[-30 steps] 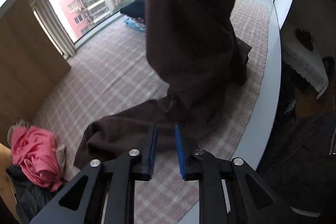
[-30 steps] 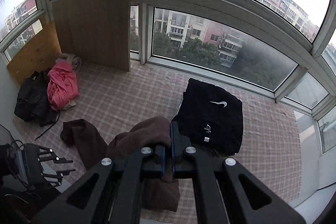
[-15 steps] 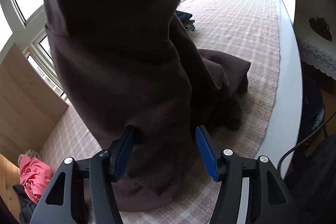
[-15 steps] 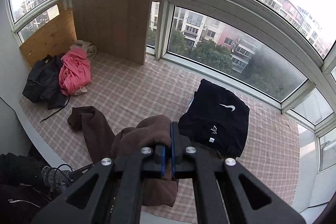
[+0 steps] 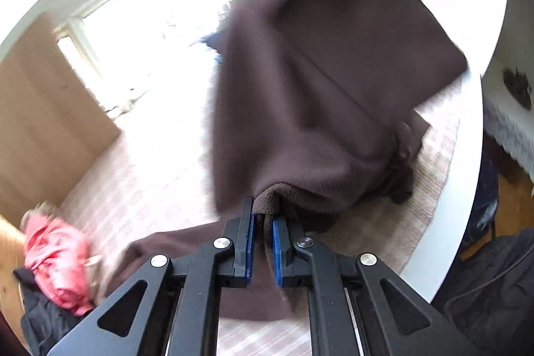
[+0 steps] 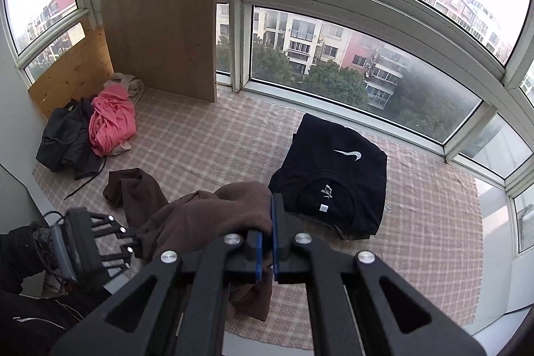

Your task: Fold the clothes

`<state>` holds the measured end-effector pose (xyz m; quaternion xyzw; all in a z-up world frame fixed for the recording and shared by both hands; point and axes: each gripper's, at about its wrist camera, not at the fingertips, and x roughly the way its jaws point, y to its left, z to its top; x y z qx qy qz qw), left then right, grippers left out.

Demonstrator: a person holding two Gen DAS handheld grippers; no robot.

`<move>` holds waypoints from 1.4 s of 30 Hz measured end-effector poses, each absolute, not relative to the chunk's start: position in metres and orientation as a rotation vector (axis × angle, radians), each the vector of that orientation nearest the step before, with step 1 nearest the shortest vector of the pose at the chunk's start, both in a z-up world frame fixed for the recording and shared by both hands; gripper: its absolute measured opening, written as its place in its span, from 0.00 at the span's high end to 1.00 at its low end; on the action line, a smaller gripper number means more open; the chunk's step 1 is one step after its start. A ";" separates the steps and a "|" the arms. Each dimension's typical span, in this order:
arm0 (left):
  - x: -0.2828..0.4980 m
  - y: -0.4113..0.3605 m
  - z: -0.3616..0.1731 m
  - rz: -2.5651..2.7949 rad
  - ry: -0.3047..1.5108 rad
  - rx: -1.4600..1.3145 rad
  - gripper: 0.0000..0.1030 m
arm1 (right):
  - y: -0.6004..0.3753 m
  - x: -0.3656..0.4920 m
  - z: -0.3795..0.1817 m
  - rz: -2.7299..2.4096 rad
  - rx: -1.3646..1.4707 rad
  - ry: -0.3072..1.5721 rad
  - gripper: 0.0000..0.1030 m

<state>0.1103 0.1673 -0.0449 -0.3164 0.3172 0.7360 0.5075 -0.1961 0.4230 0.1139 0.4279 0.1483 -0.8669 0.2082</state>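
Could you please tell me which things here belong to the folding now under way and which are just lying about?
In hand:
brown garment
left gripper, shut on it
right gripper, shut on it

Lying about:
folded black shirt
pink garment
dark clothes pile
wooden board

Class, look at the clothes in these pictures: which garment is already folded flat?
The black top with the white swoosh, lying squared on the checked mat. The brown garment hangs from both grippers, and the pink one is crumpled.
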 end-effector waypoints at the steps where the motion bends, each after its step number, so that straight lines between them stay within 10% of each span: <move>1: 0.099 0.156 -0.031 1.798 0.735 -0.763 0.92 | 0.424 -0.193 0.117 -2.417 1.174 0.405 0.96; 27: 0.061 -0.039 0.291 2.176 0.528 -0.293 0.92 | 0.410 -0.048 0.274 -2.528 0.620 0.383 0.96; 34: 0.016 -0.017 0.271 2.163 0.568 -0.378 0.92 | 0.388 -0.108 0.252 -2.517 0.700 0.400 0.96; 42: -0.136 0.081 0.120 2.074 0.588 -0.756 0.92 | 0.348 -0.278 0.106 -2.423 1.056 0.339 0.96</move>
